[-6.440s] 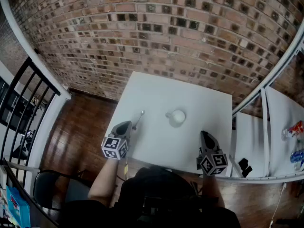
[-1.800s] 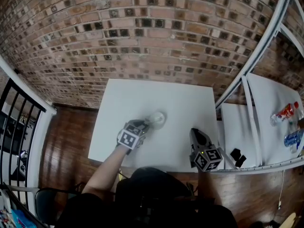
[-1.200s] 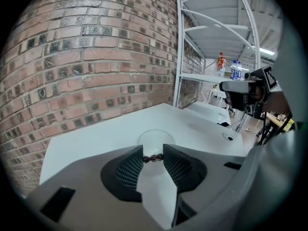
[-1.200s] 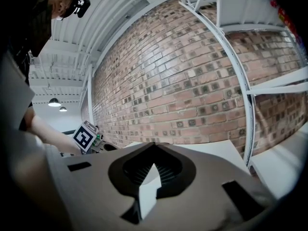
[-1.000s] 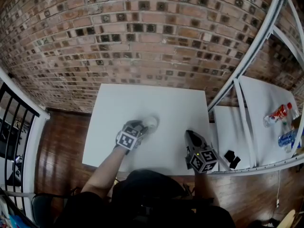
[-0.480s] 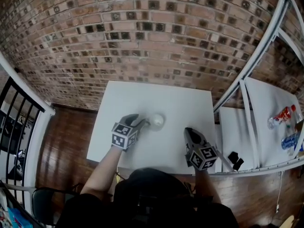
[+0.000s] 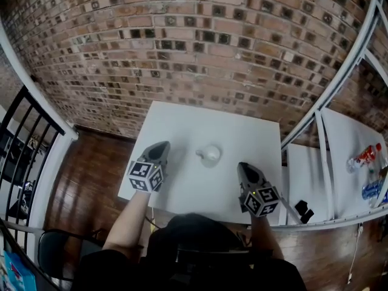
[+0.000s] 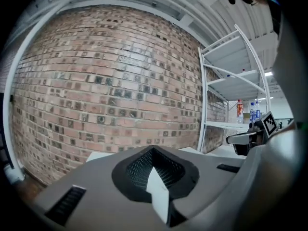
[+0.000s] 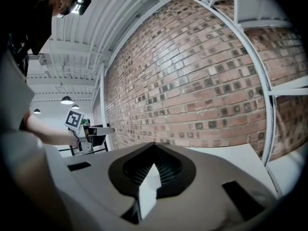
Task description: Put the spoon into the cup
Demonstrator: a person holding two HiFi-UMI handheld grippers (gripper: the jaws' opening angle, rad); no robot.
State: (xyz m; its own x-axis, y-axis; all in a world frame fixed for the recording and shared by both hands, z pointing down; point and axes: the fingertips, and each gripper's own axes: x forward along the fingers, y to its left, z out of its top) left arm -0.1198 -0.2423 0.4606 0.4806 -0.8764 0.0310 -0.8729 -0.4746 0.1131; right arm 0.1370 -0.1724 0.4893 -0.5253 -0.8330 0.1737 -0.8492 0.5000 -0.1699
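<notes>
Only the head view shows the cup; left gripper and right gripper views show closed, empty fingers.

Small white cup upright near the middle of the white tabletop, well clear of every edge, with a short pale stub jutting from its left side, too small to tell whether cup handle or spoon, and no spoon made out elsewhere.

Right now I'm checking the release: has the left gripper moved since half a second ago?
Yes. The left gripper has drawn back leftward, away from the cup, toward the left edge of the table.
</notes>
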